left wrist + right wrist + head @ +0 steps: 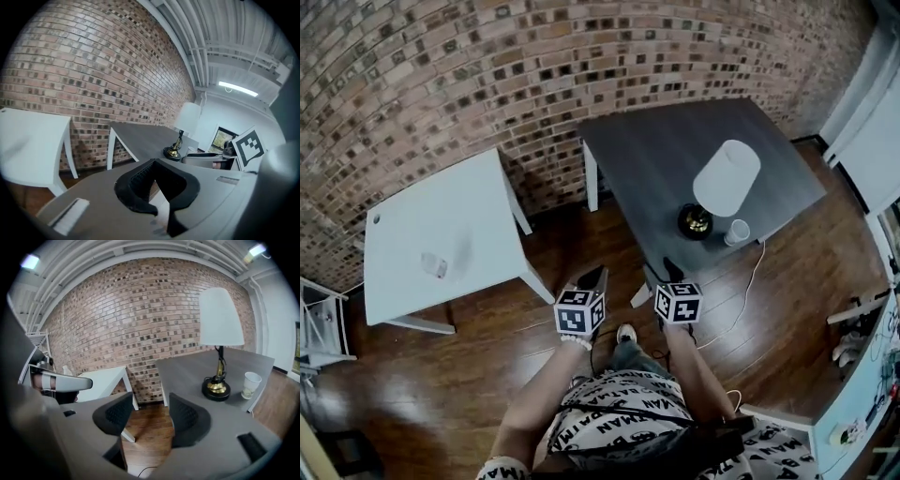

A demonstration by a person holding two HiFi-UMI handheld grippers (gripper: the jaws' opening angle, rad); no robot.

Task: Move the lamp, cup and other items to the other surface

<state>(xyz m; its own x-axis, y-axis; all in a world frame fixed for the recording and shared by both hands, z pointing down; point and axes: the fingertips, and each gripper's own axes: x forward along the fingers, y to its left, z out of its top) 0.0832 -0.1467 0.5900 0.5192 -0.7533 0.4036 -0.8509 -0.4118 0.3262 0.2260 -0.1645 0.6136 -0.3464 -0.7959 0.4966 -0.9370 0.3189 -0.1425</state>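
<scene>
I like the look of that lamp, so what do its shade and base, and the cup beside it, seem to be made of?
Lampshade: probably fabric or paper, matte white, no glare. Lamp base: likely metal, glossy black foot with shiny brass-coloured stem. Cup: looks like paper or thin plastic, plain white, dull.

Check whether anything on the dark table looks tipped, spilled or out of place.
Nothing stands out. The lamp stands upright on the dark table, the cup upright beside its base near the edge. Only the lamp's cord trails off that edge onto the floor.
</scene>
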